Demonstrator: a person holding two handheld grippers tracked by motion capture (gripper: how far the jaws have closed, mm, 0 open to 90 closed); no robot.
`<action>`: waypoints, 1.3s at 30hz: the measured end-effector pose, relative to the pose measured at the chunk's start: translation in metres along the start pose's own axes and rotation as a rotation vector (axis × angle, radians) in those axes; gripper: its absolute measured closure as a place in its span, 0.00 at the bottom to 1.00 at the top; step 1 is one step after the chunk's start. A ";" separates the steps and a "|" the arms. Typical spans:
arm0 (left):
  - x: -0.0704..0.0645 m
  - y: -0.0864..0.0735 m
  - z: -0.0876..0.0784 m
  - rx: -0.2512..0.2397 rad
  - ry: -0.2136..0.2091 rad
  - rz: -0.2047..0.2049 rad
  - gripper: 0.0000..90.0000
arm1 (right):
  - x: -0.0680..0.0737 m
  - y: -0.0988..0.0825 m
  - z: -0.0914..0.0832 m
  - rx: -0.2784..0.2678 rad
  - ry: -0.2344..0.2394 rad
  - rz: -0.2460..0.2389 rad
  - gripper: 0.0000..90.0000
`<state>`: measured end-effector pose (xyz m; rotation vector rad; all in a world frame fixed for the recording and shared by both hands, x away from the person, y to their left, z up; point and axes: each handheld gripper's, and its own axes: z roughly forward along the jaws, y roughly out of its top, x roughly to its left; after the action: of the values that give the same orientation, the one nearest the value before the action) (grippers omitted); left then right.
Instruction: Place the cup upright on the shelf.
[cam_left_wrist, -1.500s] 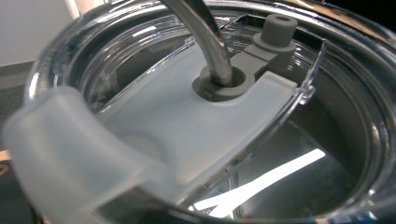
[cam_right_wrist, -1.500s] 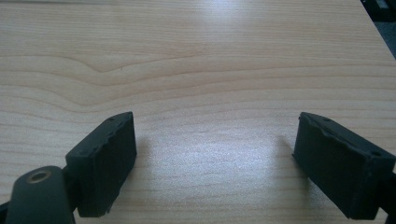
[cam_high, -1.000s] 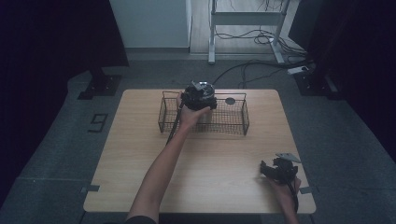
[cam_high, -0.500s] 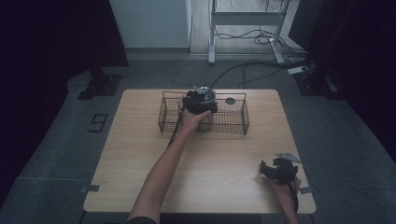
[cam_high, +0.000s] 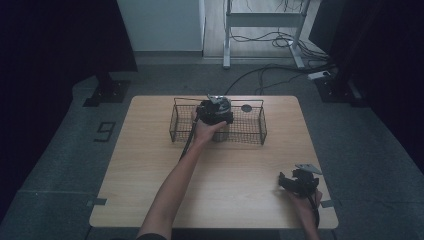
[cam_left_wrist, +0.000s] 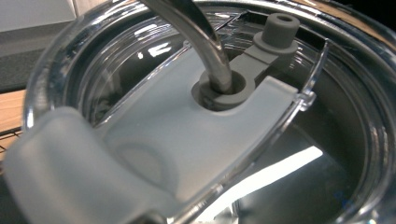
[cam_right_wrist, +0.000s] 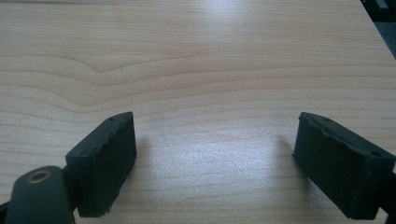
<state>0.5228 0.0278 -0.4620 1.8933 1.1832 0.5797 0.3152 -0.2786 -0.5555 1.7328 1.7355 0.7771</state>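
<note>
Left gripper (cam_high: 216, 111) is over the wire basket (cam_high: 255, 131) at the far middle of the tabletop (cam_high: 150, 165), arm stretched forward from the bottom edge. Under it in the high view sits a dark cup-like thing inside the basket, left of centre. The left gripper view looks almost straight down onto a clear tumbler lid (cam_left_wrist: 140, 140) with a frosted slider tab and a grey plug; a metal straw (cam_left_wrist: 205, 42) goes through the lid's hole. The left jaws can't be made out in either view, so I can't tell how far apart they stand or whether they hold the tumbler — possibly around it, not confirmable. A small dark disc (cam_high: 246, 108) lies on the tabletop just behind the basket, right of the gripper.

Right gripper (cam_high: 299, 181) is near the tabletop's front right corner, well apart from the basket. The right gripper view shows both black jaws spread wide over bare wood with nothing between them.
</note>
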 end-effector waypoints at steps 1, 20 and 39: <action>0.000 0.000 0.000 0.000 0.000 0.000 0.04 | 0.000 0.000 0.000 0.000 0.000 0.000 0.14; 0.004 -0.004 -0.016 -0.051 -0.043 0.009 0.00 | 0.000 0.000 0.000 0.000 -0.001 0.000 0.14; 0.007 -0.016 -0.060 -0.090 -0.089 0.042 0.00 | 0.000 0.000 0.000 0.000 -0.002 -0.002 0.14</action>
<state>0.4746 0.0612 -0.4415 1.8516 1.0455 0.5560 0.3152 -0.2785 -0.5555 1.7315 1.7356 0.7745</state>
